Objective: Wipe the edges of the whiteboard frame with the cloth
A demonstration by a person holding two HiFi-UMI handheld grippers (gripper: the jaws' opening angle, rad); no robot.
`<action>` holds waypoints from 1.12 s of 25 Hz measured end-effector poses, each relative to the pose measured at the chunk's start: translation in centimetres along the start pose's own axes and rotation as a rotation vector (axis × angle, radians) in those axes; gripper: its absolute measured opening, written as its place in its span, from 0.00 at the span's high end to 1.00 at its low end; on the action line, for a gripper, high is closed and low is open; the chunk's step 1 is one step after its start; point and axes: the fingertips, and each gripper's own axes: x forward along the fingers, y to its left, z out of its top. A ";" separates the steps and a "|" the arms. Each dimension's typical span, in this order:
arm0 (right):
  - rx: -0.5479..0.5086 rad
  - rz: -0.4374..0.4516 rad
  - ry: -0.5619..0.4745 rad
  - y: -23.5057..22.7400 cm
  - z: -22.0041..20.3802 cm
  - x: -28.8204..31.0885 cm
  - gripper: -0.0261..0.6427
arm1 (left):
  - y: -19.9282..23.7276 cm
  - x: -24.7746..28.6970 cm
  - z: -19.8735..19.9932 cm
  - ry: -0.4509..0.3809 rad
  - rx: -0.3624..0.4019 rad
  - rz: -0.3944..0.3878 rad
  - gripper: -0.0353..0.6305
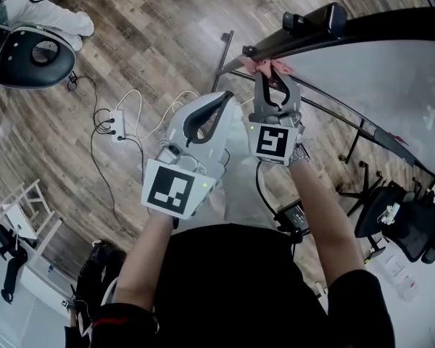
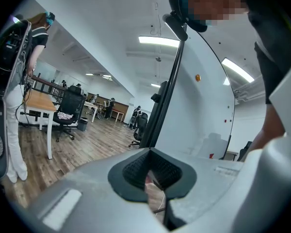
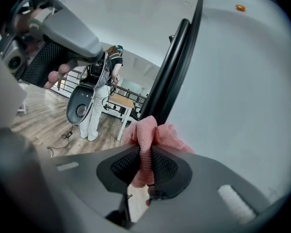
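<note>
Pink cloth (image 3: 150, 135) pinched in right hand-held gripper (image 3: 145, 165) (at whiteboard frame (image 3: 170, 76)).

Wood-plank floor (image 1: 138, 35) with black office chair (image 1: 409, 230) and, seemingly, a power strip (image 1: 117, 122).

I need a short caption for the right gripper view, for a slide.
Right gripper shut on a pink cloth, at the black whiteboard frame.

Left claw (image 1: 227, 97) closed, right claw (image 1: 272, 68) clamped
</note>
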 end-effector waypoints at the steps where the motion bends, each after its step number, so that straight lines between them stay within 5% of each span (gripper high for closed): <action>1: -0.003 0.001 -0.001 0.0 -0.1 0.1 0.89 | 0.1 0.0 -0.1 0.000 -0.001 0.002 0.95; 28: -0.021 0.035 0.042 1.4 -2.8 1.1 0.89 | -0.1 -0.4 -2.3 0.025 -0.020 0.021 0.95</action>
